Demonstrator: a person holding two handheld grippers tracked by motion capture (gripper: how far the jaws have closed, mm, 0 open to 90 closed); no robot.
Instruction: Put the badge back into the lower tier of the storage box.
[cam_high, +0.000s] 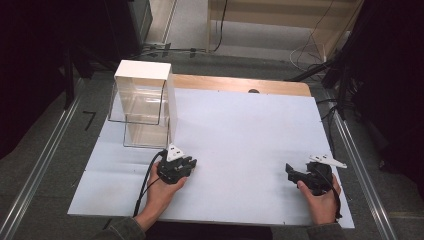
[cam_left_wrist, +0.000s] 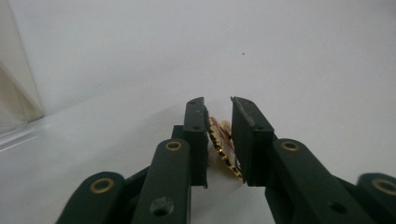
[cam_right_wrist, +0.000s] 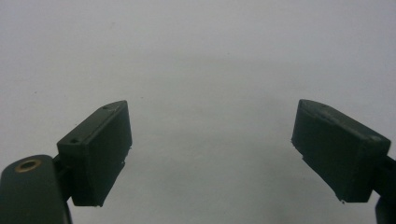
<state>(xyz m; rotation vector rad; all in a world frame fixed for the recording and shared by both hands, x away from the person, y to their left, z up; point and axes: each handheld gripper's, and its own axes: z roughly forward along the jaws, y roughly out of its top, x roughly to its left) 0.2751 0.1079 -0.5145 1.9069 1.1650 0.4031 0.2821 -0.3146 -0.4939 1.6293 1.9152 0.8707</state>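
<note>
My left gripper (cam_left_wrist: 218, 105) has its jaws nearly together around a small flat thing (cam_left_wrist: 221, 141), beige and reddish with a gold beaded edge. Both pads seem to press on it, just above the white table top. In the high view that gripper (cam_high: 192, 164) lies low on the board in front of the clear box, held in the person's left hand. My right gripper (cam_right_wrist: 210, 126) stands open with nothing between its pads and bare white surface beyond. From above it (cam_high: 289, 170) sits near the board's right front corner, pointing left.
A clear plastic box with a white top and side panel (cam_high: 145, 102) stands at the board's back left, just behind the left gripper. The white board (cam_high: 245, 130) lies on a wooden table (cam_high: 240, 84). Cables and dark stands crowd the floor at the right.
</note>
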